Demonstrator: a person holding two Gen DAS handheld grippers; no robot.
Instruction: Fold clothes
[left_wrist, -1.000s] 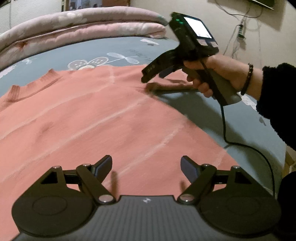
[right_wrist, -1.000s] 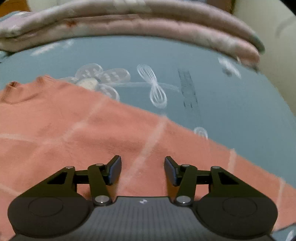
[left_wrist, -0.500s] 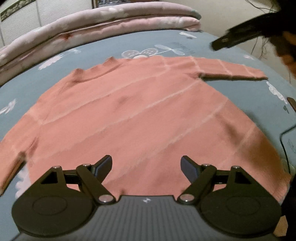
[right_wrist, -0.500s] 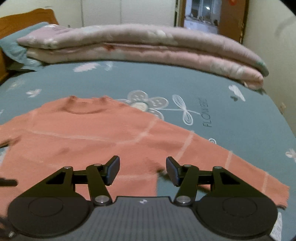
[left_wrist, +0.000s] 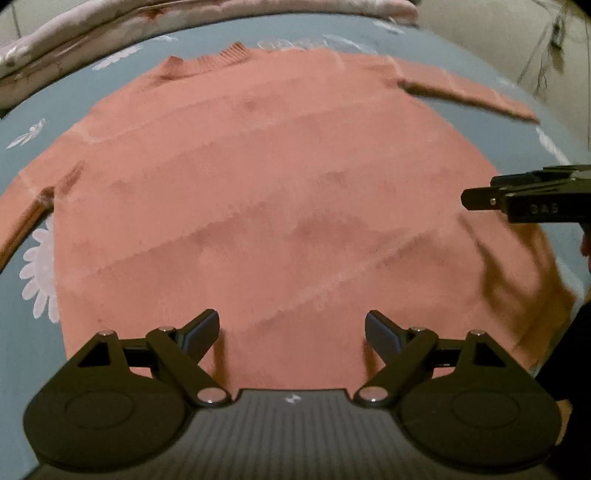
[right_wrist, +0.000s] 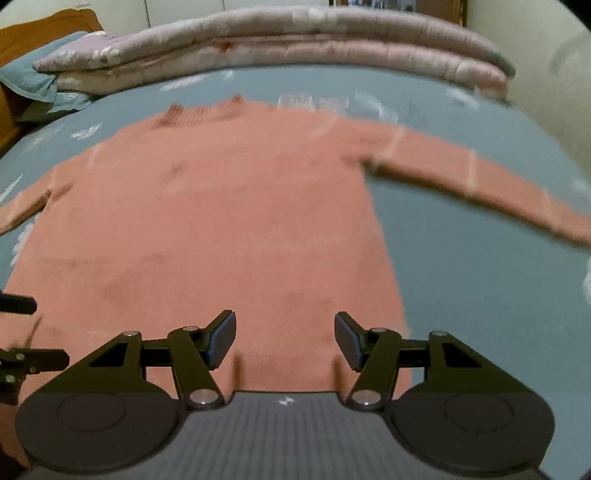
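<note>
I hold my left gripper (left_wrist: 291, 332) and right gripper (right_wrist: 284, 338), both spread wide and empty, over the flat salmon-pink knitted sweater (left_wrist: 266, 192) on the grey-blue floral bedsheet (right_wrist: 461, 288).

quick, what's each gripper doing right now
Left gripper: open, holding nothing, above the sweater hem.
Right gripper: open, holding nothing, also above the hem.

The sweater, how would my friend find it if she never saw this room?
Look at the blue-grey bed sheet with white flowers, in front of the folded pink quilt. The sweater lies flat on the sheet, sleeves spread out to each side. It is the only salmon-pink thing there, with faint pale lines and a ribbed collar at the far end.
</note>
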